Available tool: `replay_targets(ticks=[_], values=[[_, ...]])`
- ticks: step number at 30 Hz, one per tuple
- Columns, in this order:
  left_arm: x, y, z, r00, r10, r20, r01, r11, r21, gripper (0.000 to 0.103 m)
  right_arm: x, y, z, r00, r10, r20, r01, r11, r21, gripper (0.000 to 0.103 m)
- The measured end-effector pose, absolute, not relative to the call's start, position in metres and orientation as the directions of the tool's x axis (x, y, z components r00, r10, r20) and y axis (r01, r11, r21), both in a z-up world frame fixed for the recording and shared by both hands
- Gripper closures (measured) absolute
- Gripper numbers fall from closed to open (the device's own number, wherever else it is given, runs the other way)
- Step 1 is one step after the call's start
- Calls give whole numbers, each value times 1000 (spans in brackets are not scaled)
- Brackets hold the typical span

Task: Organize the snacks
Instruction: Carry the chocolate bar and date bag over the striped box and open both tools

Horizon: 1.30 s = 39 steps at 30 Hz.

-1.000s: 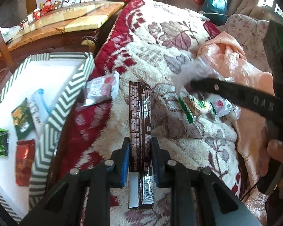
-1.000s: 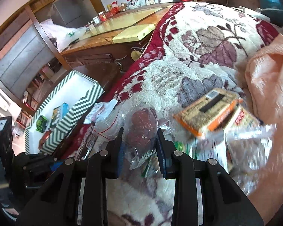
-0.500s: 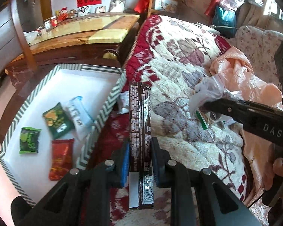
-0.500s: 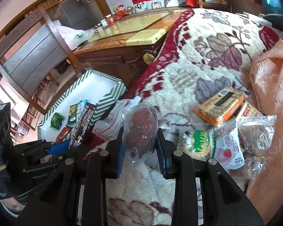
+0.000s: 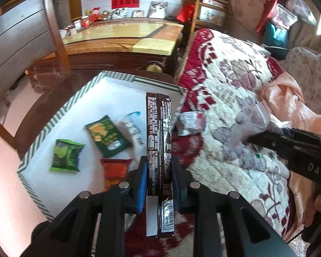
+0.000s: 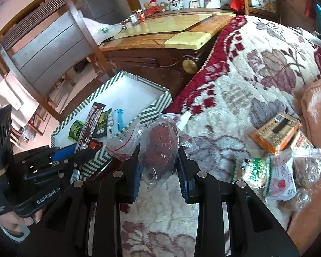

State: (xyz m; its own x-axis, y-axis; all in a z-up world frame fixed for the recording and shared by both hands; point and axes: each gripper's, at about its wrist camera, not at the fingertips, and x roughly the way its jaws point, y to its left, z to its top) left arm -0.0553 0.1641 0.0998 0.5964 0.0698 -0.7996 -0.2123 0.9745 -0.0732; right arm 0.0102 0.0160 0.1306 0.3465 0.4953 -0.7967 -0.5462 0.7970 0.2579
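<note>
Left wrist view: left hand-held gripper (image 5: 159, 177) is clamping a bar (image 5: 159, 141) over the tray (image 5: 109, 79), four snacks in, more waiting on the bed (image 6: 256, 81).

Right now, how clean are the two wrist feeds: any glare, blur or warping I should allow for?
Left wrist: fisheye bends the striped box rim; sun glares off the yellow tabletop; the brown wrapper is sharp. Right wrist: the bagged red snack is crisp, the packets at the right smear slightly, the corners go dark.
</note>
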Motion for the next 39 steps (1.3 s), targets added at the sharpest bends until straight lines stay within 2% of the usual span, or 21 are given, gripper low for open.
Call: replay_targets(ticks=[21,39], values=[[-62,246,82,551,143,-822,-396,912,-107,80,15,109,126,255,499,-828,-676,705,216,74],[-59,272,63,501,169,-849,-472,875,-104,80,21,180,95,167,466,-869,-744,637,199,74]])
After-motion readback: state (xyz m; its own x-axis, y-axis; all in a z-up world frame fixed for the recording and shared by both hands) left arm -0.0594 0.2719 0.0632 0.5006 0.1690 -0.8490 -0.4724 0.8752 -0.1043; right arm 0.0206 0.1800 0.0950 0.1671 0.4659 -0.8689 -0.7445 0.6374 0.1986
